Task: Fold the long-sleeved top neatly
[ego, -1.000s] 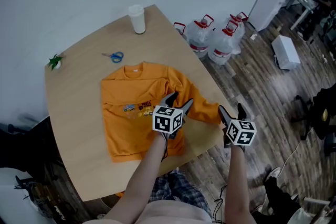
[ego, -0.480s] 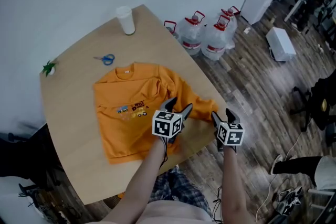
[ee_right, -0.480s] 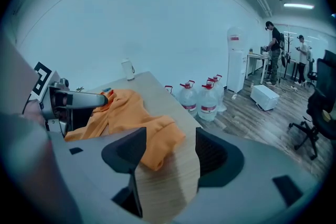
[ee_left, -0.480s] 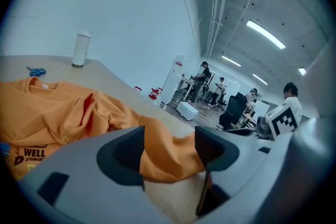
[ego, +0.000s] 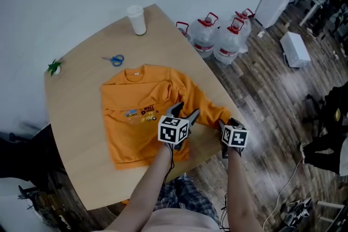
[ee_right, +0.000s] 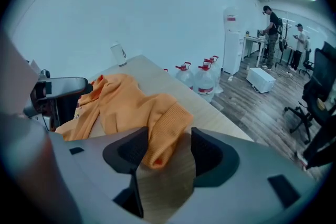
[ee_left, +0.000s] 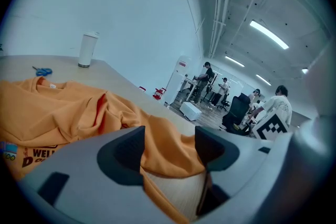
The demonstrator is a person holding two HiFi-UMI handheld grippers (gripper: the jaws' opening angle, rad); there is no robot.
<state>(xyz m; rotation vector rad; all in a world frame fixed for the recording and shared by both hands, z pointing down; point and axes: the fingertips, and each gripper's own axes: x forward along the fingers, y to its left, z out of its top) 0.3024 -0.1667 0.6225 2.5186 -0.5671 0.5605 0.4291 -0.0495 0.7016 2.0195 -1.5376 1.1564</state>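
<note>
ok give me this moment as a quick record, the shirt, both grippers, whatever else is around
garment: orange long-sleeved top, lying flat on the table, print side up
sleeve: stretched out toward the table's right edge
left gripper: jaws apart, sleeve fabric lying between them
right gripper: jaws have just been closing, not yet pressing; the cuff sits between them
also on table: blue-handled scissors and white cup, both beyond the collar
on floor: water jugs beside the table

Cool, even light from ceiling strips (ee_left: pixel 269 34); gripper views fisheye-warped, corners dark.
</note>
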